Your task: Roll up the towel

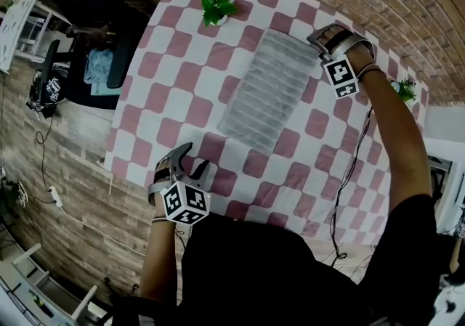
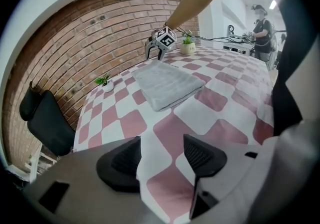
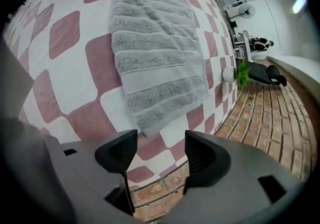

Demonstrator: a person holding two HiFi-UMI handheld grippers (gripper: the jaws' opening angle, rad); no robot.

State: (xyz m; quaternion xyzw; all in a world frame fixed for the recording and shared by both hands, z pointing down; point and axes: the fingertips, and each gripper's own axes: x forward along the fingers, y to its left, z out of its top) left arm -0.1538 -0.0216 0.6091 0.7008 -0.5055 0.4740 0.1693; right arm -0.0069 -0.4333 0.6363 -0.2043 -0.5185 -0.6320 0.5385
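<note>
Head view: towel (image 1: 270, 88) lies flat mid-table (image 1: 167, 78), unrolled. Right gripper (image 1: 320, 34) is at its 2 o'clock corner, left gripper (image 1: 196, 156) is off it at 7 o'clock.
Left gripper view: jaws half apart, empty, towel at 12 o'clock.
Right gripper view: jaws half apart, empty, towel corner at 12 o'clock, just clear.

The towel (image 1: 270, 91) is pale grey, ribbed in bands across its width (with a plainer hem strip towards one short end), and folded into a long rectangle. It lies flat and unrolled on the pink-and-white checked cloth (image 1: 182, 78), set slantwise, one short end near the cloth's edge.
</note>
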